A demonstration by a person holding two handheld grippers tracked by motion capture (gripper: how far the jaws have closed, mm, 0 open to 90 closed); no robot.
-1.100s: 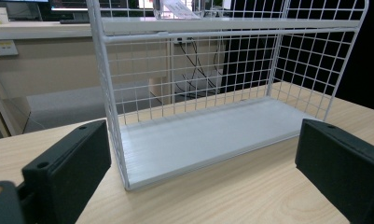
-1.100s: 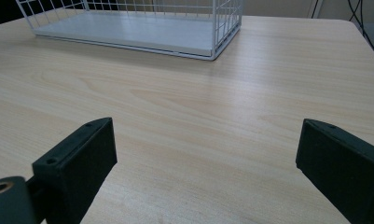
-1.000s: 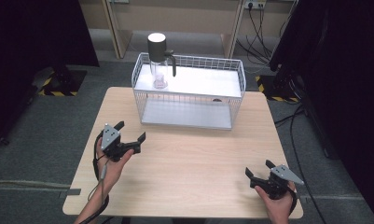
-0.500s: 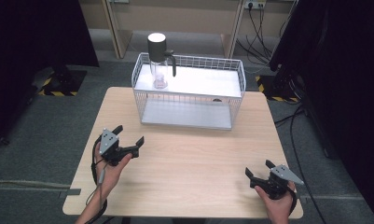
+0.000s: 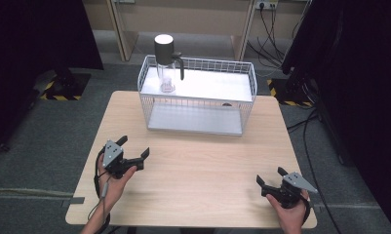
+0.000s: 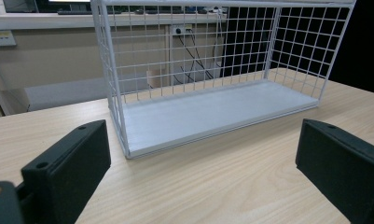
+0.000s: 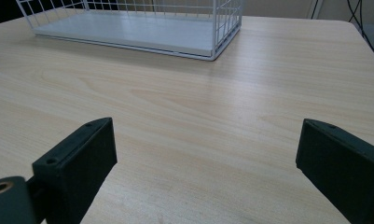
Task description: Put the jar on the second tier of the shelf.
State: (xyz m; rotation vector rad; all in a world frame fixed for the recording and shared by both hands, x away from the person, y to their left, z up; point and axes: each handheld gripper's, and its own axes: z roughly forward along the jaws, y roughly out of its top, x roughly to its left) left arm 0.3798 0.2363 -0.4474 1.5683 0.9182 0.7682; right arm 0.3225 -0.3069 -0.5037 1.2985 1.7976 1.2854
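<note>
Left side first. Our left gripper (image 5: 133, 151) hovers low over the near-left part of the table (image 5: 203, 161), jaws spread wide and holding nothing. In the left gripper view its jaws frame the white wire rack (image 6: 212, 88) straight ahead, the lower shelf bare. On the rack's top shelf, at the back-left corner, a jug (image 5: 166, 63) stands upright: clear body, dark lid and handle, the handle turned to the right. It is well apart from both grippers.

Centre: bare wood between the hands and the rack.

Right side: our right gripper (image 5: 269, 176) sits near the front-right edge of the table, jaws equally wide and empty. In the right gripper view the rack (image 7: 142, 28) lies far off at the top.

Judgement: we read this as the start of a reach, with the jug the likely target and the left gripper the nearer one. To do it well:
- lift the left gripper above the rack's top rim before going forward, so the jaws do not catch the wire;
- keep the jaws wide until they straddle the clear body below the lid;
- come in from the left, away from the handle;
- close gently, since the jug is tall and could tip;
- keep the right gripper parked, clear of the path.
</note>
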